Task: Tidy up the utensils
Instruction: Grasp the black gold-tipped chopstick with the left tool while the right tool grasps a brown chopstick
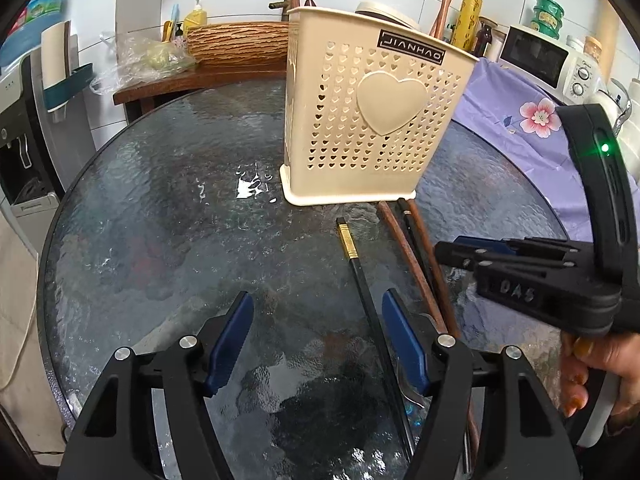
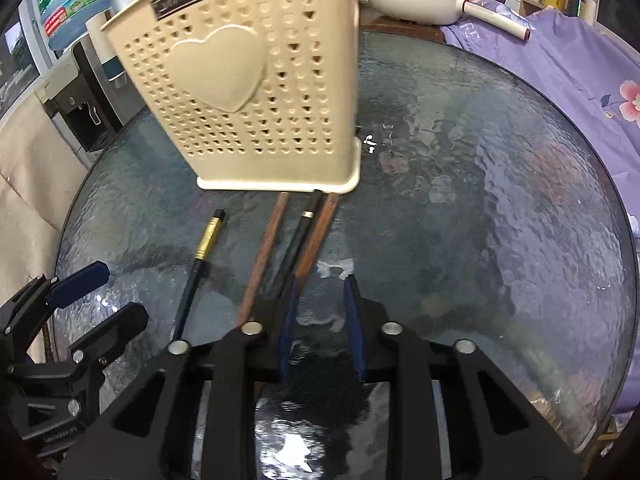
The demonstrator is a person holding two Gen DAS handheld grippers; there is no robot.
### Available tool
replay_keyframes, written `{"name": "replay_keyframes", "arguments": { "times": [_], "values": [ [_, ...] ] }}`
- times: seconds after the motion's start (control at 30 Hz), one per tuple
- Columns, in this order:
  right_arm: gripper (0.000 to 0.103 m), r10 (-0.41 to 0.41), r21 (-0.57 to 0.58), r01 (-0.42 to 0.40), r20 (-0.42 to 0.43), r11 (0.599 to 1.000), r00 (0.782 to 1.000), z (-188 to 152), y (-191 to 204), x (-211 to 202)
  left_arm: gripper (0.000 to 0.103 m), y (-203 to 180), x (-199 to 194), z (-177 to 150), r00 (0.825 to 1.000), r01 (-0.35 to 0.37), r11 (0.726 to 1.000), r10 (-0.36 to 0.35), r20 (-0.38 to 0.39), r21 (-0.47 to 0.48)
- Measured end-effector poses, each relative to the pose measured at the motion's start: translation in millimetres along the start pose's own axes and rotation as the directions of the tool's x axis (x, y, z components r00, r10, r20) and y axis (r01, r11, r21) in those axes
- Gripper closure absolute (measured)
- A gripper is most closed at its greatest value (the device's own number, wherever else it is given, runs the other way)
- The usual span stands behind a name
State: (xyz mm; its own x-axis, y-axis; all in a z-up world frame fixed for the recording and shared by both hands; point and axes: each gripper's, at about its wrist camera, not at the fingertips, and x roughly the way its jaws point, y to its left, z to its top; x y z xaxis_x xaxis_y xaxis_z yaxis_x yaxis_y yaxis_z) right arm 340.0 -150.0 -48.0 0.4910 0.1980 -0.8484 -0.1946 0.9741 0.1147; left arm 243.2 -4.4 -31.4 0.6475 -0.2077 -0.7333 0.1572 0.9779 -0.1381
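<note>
No chopstick can be seen inside the cream holder (image 1: 360, 112), which stands upright at the upper middle of the left wrist view on the glass tabletop (image 1: 160, 220); its inside is hidden, though. Four chopsticks lie flat below its base: a black one with a gold band (image 1: 352, 248) apart to the left, and two brown chopsticks (image 2: 264, 256) with a black chopstick (image 2: 298, 236) between them. The sorting is judged barely begun.

The left hand-held gripper (image 1: 316, 344) is held fairly wide, the gold-banded chopstick lying between its pads, not pressed. The right hand-held gripper (image 2: 320, 320) is narrowed, with only glass visible in its gap; its left pad (image 2: 290, 312) sits beside the rightmost brown chopstick, contact unclear.
</note>
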Motion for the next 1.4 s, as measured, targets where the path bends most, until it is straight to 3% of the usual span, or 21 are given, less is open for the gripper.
{"name": "replay_keyframes", "arguments": {
  "times": [0.07, 0.2, 0.37, 0.63, 0.8, 0.93, 1.2, 1.4],
  "values": [
    [0.086, -0.021, 0.002, 0.021, -0.002, 1.000, 1.000, 2, -9, 3, 0.041, 0, 3, 1, 1.000, -0.002, 1.000, 0.002, -0.008, 0.000],
    [0.086, 0.107, 0.102, -0.106, -0.009, 0.989, 0.994, 8, -29, 4, 0.044, 2, 11, 10, 1.000, 0.007, 1.000, -0.007, -0.020, -0.002],
    [0.086, 0.160, 0.128, -0.159, 0.001, 0.979, 0.987, 11, -32, 6, 0.044, 2, 12, 15, 1.000, 0.002, 1.000, -0.002, -0.014, -0.005],
    [0.085, 0.018, 0.019, -0.018, -0.015, 1.000, 1.000, 6, -18, 4, 0.044, 1, 17, 14, 1.000, -0.002, 1.000, 0.002, -0.030, 0.011],
    [0.085, 0.131, 0.133, -0.123, -0.048, 0.983, 0.990, 14, -43, 13, 0.044, 1, 21, 18, 0.999, 0.011, 1.000, -0.010, -0.041, 0.013],
    [0.085, 0.128, 0.160, -0.123, -0.022, 0.979, 0.992, 17, -48, 12, 0.045, -1, 22, 23, 0.999, 0.008, 1.000, -0.007, -0.041, 0.024],
    [0.085, 0.034, 0.070, -0.032, -0.037, 0.997, 0.999, 18, -28, 18, 0.056, -12, 32, 25, 0.997, 0.027, 0.998, -0.023, -0.075, 0.053],
    [0.085, -0.017, 0.035, 0.019, -0.044, 0.999, 0.999, 27, -28, 23, 0.063, -22, 44, 26, 0.994, 0.007, 0.996, 0.003, -0.112, 0.094]
  ]
}}
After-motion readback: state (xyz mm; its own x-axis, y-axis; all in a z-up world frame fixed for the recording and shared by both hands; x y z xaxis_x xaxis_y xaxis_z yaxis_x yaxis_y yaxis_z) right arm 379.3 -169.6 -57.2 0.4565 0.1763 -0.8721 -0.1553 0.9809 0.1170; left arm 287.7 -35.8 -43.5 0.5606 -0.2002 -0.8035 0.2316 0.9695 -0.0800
